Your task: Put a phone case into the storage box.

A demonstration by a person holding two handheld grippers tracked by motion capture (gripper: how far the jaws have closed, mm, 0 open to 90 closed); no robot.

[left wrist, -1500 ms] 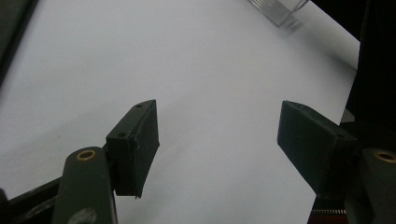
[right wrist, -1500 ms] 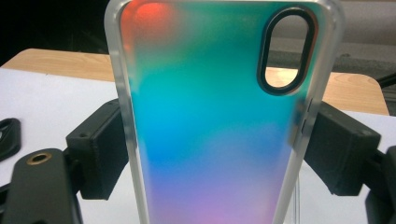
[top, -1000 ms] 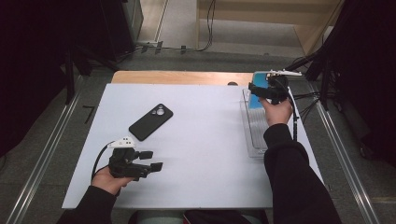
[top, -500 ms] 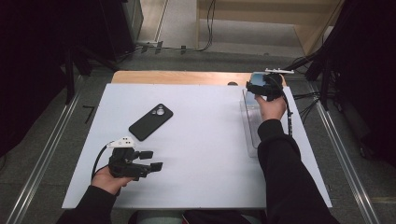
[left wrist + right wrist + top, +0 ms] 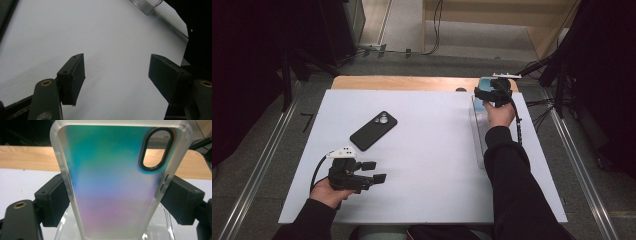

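Observation:
An iridescent translucent phone case (image 5: pixel 120 182) with an oval camera cut-out stands upright between the jaws of my right gripper (image 5: pixel 117 200), whose pads press on its two long edges. That gripper (image 5: pixel 486 93) hovers over the far end of a clear plastic tray (image 5: pixel 478 145) at the table's right side. A black phone (image 5: pixel 373 131) lies face down left of the table's middle. My left gripper (image 5: pixel 374 172) rests near the front left, below the phone and apart from it. Its jaws are open over bare white table (image 5: pixel 116 65).
The white table top (image 5: pixel 427 160) has a wooden strip (image 5: pixel 412 82) along its far edge. A corner of the clear tray (image 5: pixel 147 5) lies beyond the left gripper. Cables trail on the floor behind the table, and metal rails run along both sides.
My right hand has shifted a little to the left and sunk slightly with the case in its grip. The left hand and the phone have stayed put.

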